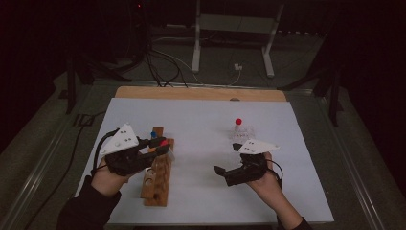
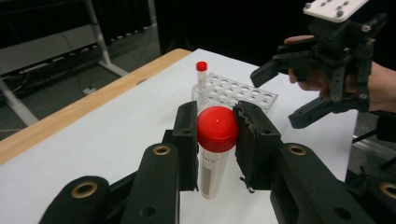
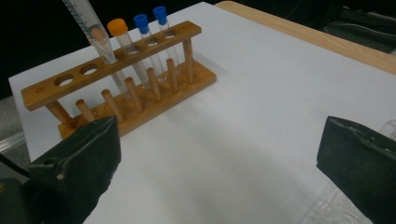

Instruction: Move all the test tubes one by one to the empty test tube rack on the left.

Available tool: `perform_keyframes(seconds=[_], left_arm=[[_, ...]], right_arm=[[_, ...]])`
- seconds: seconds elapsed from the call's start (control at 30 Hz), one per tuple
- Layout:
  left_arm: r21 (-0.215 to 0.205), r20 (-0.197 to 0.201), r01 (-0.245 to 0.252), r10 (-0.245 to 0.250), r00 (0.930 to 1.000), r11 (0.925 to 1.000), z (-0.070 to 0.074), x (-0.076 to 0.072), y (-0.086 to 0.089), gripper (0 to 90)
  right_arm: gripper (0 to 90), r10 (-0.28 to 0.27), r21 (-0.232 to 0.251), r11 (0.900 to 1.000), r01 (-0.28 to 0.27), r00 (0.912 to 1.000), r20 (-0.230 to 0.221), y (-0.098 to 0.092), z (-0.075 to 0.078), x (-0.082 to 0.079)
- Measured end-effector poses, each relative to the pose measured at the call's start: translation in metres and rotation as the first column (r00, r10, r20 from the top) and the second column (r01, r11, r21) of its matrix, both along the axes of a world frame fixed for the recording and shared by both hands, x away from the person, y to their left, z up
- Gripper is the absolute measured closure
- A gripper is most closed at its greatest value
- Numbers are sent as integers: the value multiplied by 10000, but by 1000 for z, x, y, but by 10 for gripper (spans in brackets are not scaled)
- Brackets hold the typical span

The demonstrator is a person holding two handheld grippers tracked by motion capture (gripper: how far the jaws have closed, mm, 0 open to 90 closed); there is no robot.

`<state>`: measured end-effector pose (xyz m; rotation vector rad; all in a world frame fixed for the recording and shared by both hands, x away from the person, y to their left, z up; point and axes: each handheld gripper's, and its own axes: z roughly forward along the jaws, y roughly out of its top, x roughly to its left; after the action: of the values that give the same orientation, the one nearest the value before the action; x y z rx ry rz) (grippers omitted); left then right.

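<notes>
My left gripper [image 2: 217,140] is shut on a clear tube with a red cap [image 2: 217,128], just under the cap. In the high view this gripper [image 1: 165,146] hangs over the far end of the wooden tube rack [image 1: 157,184]. In the right gripper view the held tube [image 3: 88,21] leans in from the upper left, its lower end at the wooden rack's top bar [image 3: 51,91]. An orange-capped tube [image 3: 116,24] and two blue-capped tubes [image 3: 141,20] stand in that rack. My right gripper [image 1: 227,157] is wide open with nothing between its jaws, near a clear plastic rack [image 1: 244,133].
One small red-capped tube [image 1: 238,122] stands in the clear plastic rack [image 2: 243,91]. The white table sheet [image 1: 201,120] ends in a wooden edge [image 1: 201,93] at the far side. A metal stand [image 1: 196,43] and cables lie on the floor beyond.
</notes>
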<state>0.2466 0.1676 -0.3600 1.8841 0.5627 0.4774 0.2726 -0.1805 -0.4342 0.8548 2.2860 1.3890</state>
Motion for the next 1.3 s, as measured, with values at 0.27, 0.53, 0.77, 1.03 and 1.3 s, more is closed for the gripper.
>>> perform_keyframes(seconds=[0.27,0.53,0.77,1.03,1.3], left_arm=[[-134,68,-457,458,9989,9989,5,-7,19,719],[-71,-106,-839,838,9964,9965,-2,-14,34,719],[-42,-184,-1069,1068,9941,9943,-6,-21,45,719],[135,-483,-1305,1310,9902,9914,-22,-22,51,719],[393,-922,-1242,1273,9876,9915,-39,-19,48,719]], right_arm=[[0,-25,-2,10000,25,10000,64,-1,2,-1],[0,20,8,10000,-20,9999,112,-1,3,-2],[0,23,22,10000,-24,10000,84,-2,4,-1],[0,2,71,10000,-3,10000,79,-3,4,-1],[0,42,95,9999,-43,10000,68,-3,5,-2]])
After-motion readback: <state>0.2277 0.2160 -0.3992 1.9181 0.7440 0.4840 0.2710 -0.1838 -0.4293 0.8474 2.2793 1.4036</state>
